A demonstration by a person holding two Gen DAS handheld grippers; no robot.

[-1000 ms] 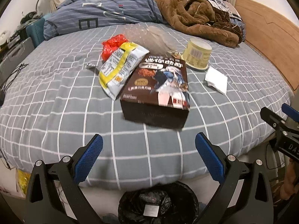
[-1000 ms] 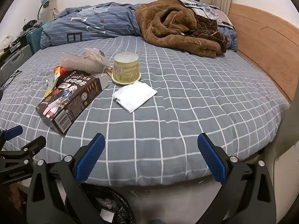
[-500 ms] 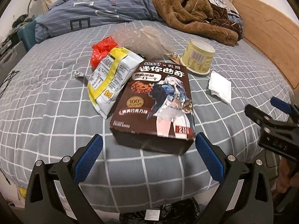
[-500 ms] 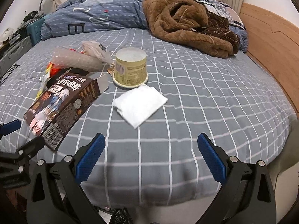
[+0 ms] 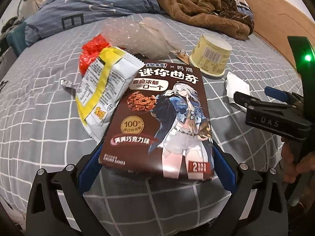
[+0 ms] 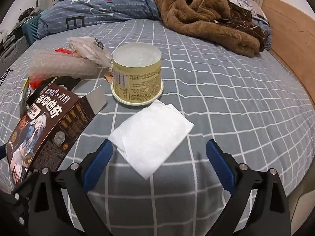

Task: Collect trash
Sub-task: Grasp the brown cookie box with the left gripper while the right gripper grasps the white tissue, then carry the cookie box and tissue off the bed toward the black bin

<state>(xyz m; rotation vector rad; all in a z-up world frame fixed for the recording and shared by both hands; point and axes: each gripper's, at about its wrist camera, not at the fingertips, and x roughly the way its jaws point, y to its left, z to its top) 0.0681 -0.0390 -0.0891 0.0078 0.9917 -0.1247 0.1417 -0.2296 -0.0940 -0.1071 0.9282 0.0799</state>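
where glossy cardboard box (image 5: 157, 116) lies, soft tissue (image 6: 151, 137)

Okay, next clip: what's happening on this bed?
A person with two handheld claws is clearing trash off the bed. The left claw is open, with the near end of the brown cookie box between its fingers. The right claw is open just short of the white napkin. The yellow cup sits untouched.

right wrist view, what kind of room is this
Most likely a bedroom. The trash lies on a bed with a grey checked sheet, a rumpled blue duvet and a brown fleece blanket are piled at the far side, and a wooden headboard runs along the right.
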